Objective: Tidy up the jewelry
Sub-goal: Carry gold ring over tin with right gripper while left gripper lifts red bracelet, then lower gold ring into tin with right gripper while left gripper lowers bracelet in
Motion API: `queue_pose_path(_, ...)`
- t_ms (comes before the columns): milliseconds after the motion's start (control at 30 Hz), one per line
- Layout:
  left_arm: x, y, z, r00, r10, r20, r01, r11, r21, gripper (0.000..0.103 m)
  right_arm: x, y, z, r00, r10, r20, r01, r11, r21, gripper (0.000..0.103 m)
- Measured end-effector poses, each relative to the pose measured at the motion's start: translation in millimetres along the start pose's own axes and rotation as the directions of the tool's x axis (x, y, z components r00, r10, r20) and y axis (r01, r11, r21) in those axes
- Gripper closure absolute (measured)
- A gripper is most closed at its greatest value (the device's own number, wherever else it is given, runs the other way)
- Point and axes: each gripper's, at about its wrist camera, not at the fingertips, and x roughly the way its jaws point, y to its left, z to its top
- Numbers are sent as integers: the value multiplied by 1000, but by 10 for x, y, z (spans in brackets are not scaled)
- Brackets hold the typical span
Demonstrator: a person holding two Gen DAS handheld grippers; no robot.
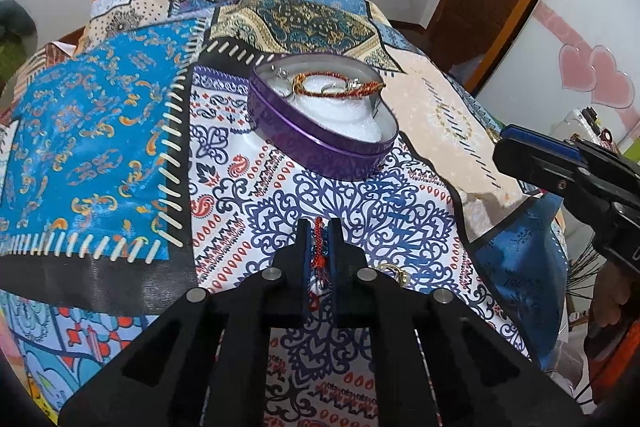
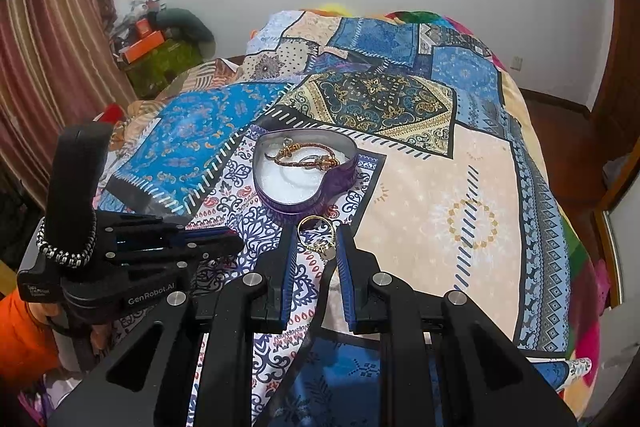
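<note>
Left wrist view: a red beaded cord bracelet (image 1: 318, 247) is pinched between the nearly closed fingers of the left gripper (image 1: 319, 227), just above the patterned patchwork bedspread (image 1: 120, 131). Beyond it sits a purple heart-shaped tin (image 1: 320, 151) lined with white foam, holding a red-and-gold braided bracelet (image 1: 340, 87) at its far end. Right wrist view: the right gripper (image 2: 316, 239) has its fingers apart, with a thin gold ring (image 2: 316, 233) lying on the bedspread between the tips; whether they touch it cannot be told. The tin (image 2: 304, 203) lies just beyond the ring, and the left gripper (image 2: 224, 241) reaches in from the left.
</note>
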Motion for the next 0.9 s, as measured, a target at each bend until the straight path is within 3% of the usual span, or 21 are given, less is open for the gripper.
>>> queue_pose_path(233,-295,11,112,997,10,82,-10,1000,0,97,-21,20,48,1000,-3,14,3,1000,-2,85)
queue_pose_path(567,-720,-70,348,975,32,222,-41,999,34,97,-34,65,151,999,3,41,-3,1000,-7,85)
queue_pose_path(900,-898,-106,531,956,24,292,-41,998,51,97,-37,105,263,997,2,76,-1,1000,-19,85)
